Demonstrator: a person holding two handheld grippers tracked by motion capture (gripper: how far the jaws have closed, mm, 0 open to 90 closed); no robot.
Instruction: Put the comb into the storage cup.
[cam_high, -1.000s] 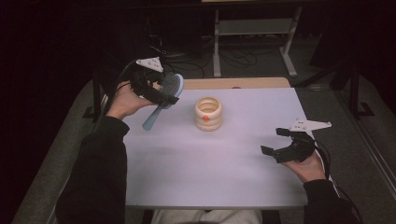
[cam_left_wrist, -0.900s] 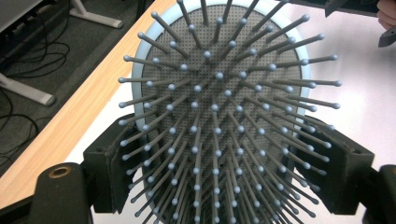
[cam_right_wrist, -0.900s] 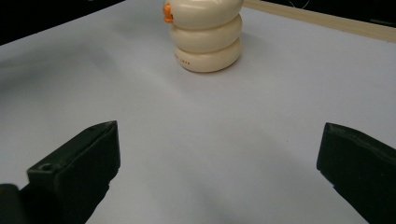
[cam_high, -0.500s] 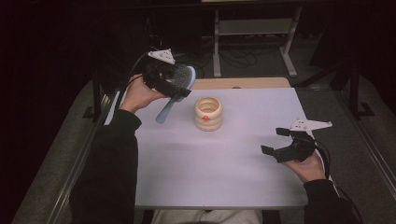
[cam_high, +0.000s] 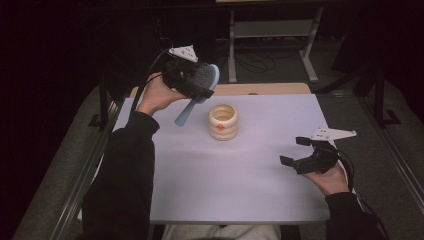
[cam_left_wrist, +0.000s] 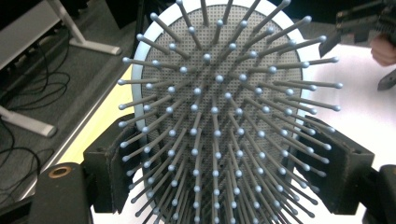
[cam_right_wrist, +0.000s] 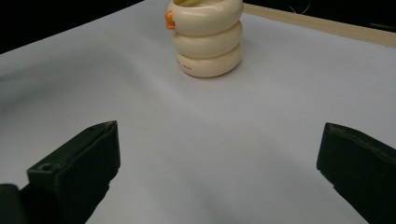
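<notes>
- My left gripper (cam_high: 200, 85) has carried the hairbrush (cam_high: 197, 92) up and across, toward the cream ringed holder (cam_high: 223, 121); its jaws clamp the brush head's sides, so I judge the drop-in is near.
- My right gripper (cam_high: 300, 156) waits, jaws wide apart and empty, the holder well ahead.
- Left gripper view shows bristles (cam_left_wrist: 217, 116) facing me; the handle tip probably clears the tabletop (cam_high: 240, 180).

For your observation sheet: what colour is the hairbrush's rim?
Pale blue; the hairbrush shows best in the left gripper view.
</notes>
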